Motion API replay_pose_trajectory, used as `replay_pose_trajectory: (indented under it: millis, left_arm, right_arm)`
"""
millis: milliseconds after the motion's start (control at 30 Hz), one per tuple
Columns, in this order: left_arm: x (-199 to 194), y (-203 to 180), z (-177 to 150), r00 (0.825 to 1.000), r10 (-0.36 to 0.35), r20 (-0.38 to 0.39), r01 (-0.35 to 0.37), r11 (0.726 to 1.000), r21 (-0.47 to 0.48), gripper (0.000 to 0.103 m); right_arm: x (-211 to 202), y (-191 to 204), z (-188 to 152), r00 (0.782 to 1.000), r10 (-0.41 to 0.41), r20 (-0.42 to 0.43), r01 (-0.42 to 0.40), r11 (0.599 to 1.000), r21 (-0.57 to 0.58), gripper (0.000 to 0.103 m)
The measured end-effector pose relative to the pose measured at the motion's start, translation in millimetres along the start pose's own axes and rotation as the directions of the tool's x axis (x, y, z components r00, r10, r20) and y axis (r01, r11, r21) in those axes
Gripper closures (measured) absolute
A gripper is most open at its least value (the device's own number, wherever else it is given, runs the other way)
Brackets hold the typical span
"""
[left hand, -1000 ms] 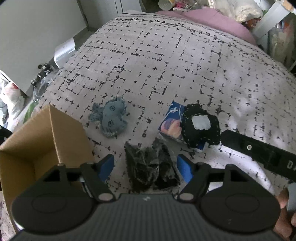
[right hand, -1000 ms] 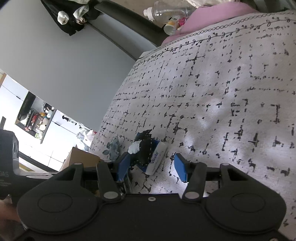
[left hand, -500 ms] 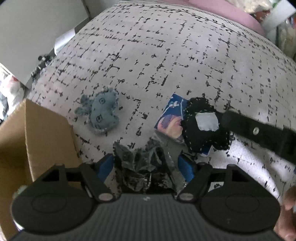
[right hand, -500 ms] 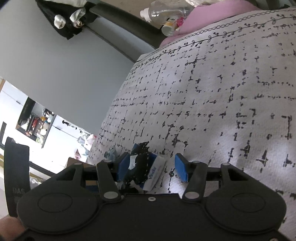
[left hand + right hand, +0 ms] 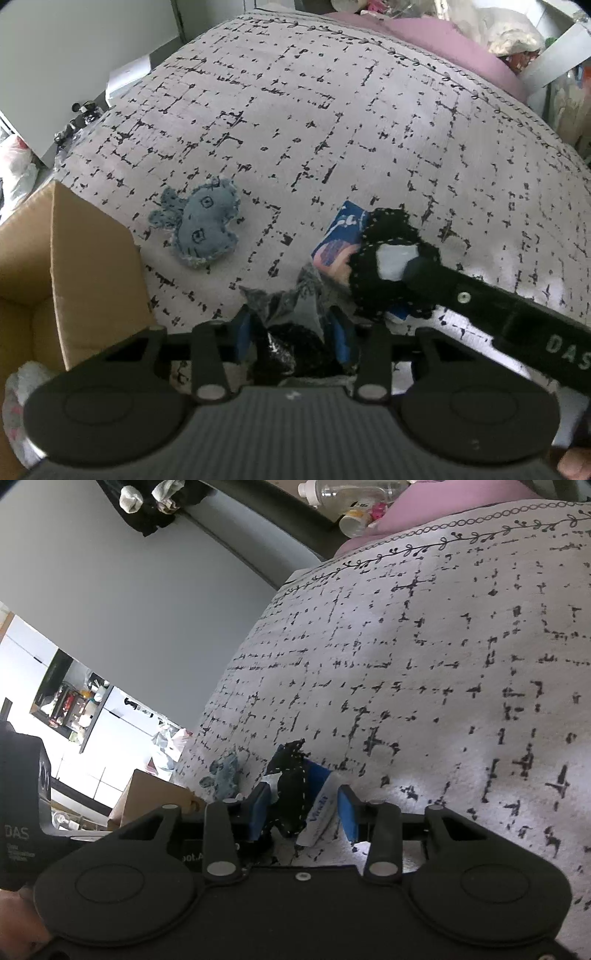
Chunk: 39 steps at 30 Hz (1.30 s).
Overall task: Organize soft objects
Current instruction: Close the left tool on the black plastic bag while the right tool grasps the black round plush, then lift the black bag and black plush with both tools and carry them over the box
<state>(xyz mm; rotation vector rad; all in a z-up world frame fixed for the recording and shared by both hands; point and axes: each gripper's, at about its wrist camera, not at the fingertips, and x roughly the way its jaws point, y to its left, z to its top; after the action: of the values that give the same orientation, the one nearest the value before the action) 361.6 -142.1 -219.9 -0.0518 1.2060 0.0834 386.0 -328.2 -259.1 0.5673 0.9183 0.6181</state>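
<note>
On the speckled bedspread (image 5: 332, 122), I'm pinching dark fabric (image 5: 291, 332) with my left gripper (image 5: 293, 332), right gripper (image 5: 304, 812) gaping around a black plush (image 5: 290, 797).

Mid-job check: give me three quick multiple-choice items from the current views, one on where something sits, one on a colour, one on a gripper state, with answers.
1. Where is the cardboard box in the left wrist view?
A. left of the fish toy
B. on the pink pillow
C. right of the tissue pack

2. What colour is the fish toy?
A. red
B. blue
C. yellow

3. What is the left gripper doing?
A. wide open, nothing in it
B. closed on a dark crumpled cloth
C. holding a bottle

Answers: 1 A, the box sits at the left edge; 2 B, denim-blue fabric; 3 B, the dark crumpled cloth sits pinched between the blue pads.
</note>
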Motion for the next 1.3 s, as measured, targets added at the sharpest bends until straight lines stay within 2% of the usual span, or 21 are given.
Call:
replay_pose_trajectory:
  millis: [33, 167, 233, 500, 933, 1300]
  left_arm:
    - [-0.9, -0.8, -0.4, 1.000, -0.005, 0.004, 0.005, 1.000, 0.004, 0.062]
    - [-4.2, -0.9, -3.2, 1.000, -0.007, 0.015, 0.007, 1.000, 0.014, 0.063]
    - [-6.9, 0.1, -4.2, 1.000, -0.006, 0.015, 0.006, 1.000, 0.007, 0.063]
    - [-32.2, -6.5, -13.1, 0.998, -0.037, 0.049, 0.035, 0.998, 0.053, 0.063]
    - [-105.0, 11.2, -26.8, 0.980, -0.093, 0.174, 0.082, 0.994, 0.073, 0.063]
    - [-148.8, 46.1, -46.5, 0.959, -0.124, 0.254, 0.116, 0.992, 0.047, 0.063]
  right_arm:
    - [0.9, 0.4, -0.7, 1.000, 0.001, -0.003, -0.001, 1.000, -0.001, 0.065]
    - [2.8, -1.5, -4.2, 1.000, 0.024, -0.018, -0.023, 0.999, 0.025, 0.087]
    - [-2.8, -1.6, -6.1, 1.000, 0.027, -0.009, -0.026, 0.999, 0.034, 0.093]
    - [-35.9, -7.5, -10.6, 0.997, 0.043, 0.068, -0.052, 0.989, 0.137, 0.094]
    - [-81.5, 28.5, -23.9, 0.982, -0.076, 0.172, 0.065, 0.995, 0.071, 0.095]
    - [-118.7, 66.0, -31.7, 0.958, -0.124, 0.259, 0.119, 0.992, 0.033, 0.095]
